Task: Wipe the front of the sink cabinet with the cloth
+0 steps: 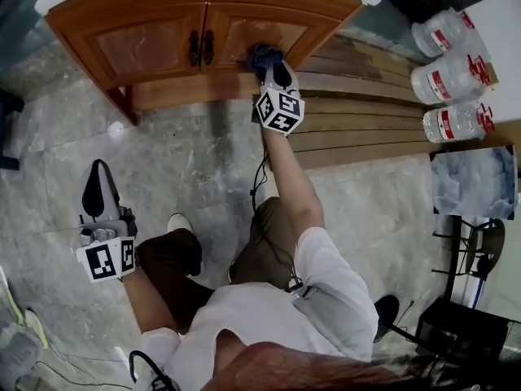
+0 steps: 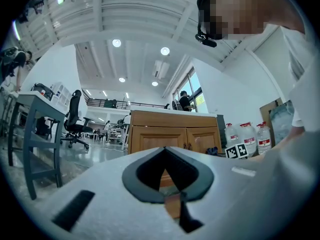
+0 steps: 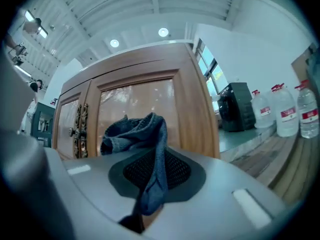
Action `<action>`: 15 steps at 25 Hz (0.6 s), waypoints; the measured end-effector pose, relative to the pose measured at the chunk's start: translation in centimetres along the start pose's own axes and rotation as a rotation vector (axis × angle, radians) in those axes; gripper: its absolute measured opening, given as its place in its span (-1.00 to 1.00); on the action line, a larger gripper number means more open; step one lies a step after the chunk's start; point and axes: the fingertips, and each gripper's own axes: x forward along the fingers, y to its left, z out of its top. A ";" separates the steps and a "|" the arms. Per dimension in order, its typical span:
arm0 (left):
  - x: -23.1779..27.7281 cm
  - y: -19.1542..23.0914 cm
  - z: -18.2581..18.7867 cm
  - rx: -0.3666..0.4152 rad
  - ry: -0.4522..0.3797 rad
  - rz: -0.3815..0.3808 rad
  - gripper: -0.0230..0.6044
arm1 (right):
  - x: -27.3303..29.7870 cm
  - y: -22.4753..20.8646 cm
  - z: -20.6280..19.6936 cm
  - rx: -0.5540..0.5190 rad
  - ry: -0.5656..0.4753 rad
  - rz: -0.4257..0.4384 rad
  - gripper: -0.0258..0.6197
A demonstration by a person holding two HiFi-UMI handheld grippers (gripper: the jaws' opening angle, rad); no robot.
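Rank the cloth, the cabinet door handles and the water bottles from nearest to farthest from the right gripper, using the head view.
1. cloth: clamped in the right gripper.
2. door handles: a little to the left, at about the same height in the picture.
3. water bottles: far off at the right edge.

three big water jugs [image 1: 450,76] lined up on the right, just past the end of some wooden slats [image 1: 366,112], grey marble-looking floor [image 1: 187,169] all around, and way in the background a black office chair [image 2: 74,116] next to a grey desk [image 2: 30,114]
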 end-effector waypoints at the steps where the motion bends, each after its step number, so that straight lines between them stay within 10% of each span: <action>1: 0.0 -0.1 -0.1 0.000 0.000 -0.002 -0.91 | -0.3 -1.4 0.0 0.012 -0.002 -0.026 -0.75; 15: 0.4 -1.3 -0.3 0.007 0.004 -0.029 -0.91 | -1.9 -9.8 -0.6 0.125 0.000 -0.122 -0.75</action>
